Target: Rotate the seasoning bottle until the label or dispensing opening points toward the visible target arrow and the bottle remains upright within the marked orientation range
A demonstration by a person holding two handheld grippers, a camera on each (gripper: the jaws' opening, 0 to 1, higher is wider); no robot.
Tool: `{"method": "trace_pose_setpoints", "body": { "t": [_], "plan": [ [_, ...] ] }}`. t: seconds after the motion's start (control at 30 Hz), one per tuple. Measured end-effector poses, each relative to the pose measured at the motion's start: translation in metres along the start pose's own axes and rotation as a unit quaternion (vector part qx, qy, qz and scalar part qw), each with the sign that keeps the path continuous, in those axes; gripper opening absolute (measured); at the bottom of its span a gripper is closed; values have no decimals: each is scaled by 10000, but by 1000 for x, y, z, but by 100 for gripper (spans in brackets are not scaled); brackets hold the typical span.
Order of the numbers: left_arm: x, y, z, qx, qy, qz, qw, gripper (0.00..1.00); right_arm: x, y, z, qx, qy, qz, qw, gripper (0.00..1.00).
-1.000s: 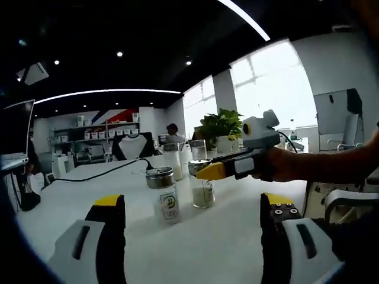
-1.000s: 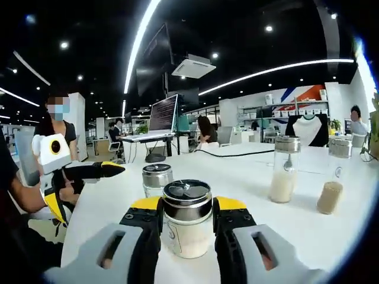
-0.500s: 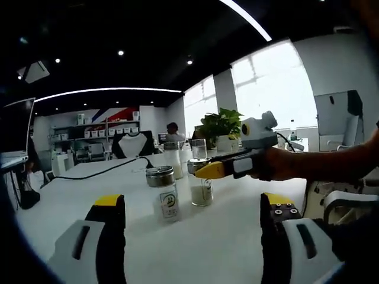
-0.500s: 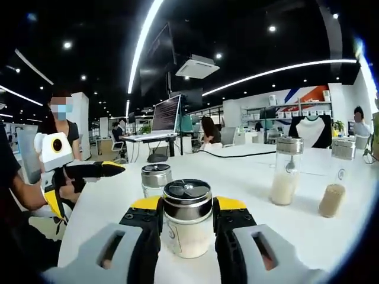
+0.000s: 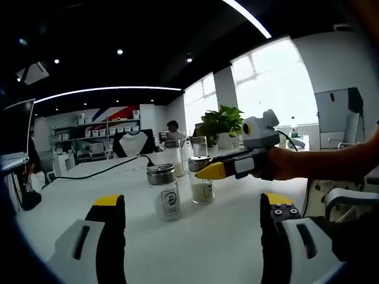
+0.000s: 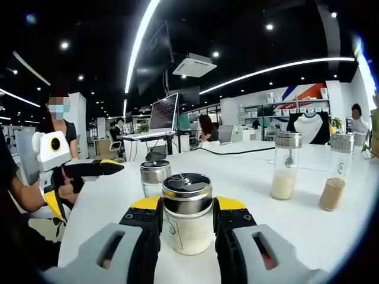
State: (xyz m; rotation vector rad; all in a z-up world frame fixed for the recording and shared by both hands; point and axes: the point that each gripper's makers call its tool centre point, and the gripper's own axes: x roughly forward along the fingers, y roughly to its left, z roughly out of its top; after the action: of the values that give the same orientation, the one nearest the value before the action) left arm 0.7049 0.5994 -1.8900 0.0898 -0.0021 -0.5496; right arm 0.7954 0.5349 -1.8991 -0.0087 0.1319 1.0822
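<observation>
Seasoning bottle [image 6: 187,213]: upright on white table [image 6: 296,228], clamped between jaws of right gripper [image 6: 186,220]. Step in hand, by judgement: twisting it; no target arrow discernible. Left gripper [image 5: 192,222]: jaws spread, holding nothing. Second bottle [image 6: 154,178] just behind; two tall jars [image 6: 285,165] well apart rightward. Open tabletop ahead.

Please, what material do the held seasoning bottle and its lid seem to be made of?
The clear seasoning bottle between the right gripper jaws looks like glass or clear plastic: pale powder shows through its wall. Its round silver lid looks like brushed metal, shiny with light reflections, though metallised plastic is possible.
</observation>
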Motion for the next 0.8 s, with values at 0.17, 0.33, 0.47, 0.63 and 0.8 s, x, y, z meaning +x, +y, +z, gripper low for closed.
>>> {"method": "trace_pose_setpoints", "body": {
  "t": [0.17, 0.33, 0.47, 0.63, 0.8],
  "plan": [
    [0, 1, 0, -24, -7, 11, 10000, 99, 0, 2, 0, -16, -15, -65, 10000, 31],
    [-1, 3, -1, -29, 11, 32, 10000, 98, 0, 2, 0, -4, 43, -88, 10000, 32],
    [0, 4, -4, 9, 69, 51, 10000, 98, -3, 4, 0, -60, 95, -152, 9998, 35],
    [0, 4, -4, -23, 64, 32, 10000, 99, -12, 10, 20, -67, -253, -94, 9996, 40],
    [2, 0, -5, -78, 83, -30, 9999, 99, -22, 6, 36, -172, -498, -375, 9979, 40]
  ]
}}
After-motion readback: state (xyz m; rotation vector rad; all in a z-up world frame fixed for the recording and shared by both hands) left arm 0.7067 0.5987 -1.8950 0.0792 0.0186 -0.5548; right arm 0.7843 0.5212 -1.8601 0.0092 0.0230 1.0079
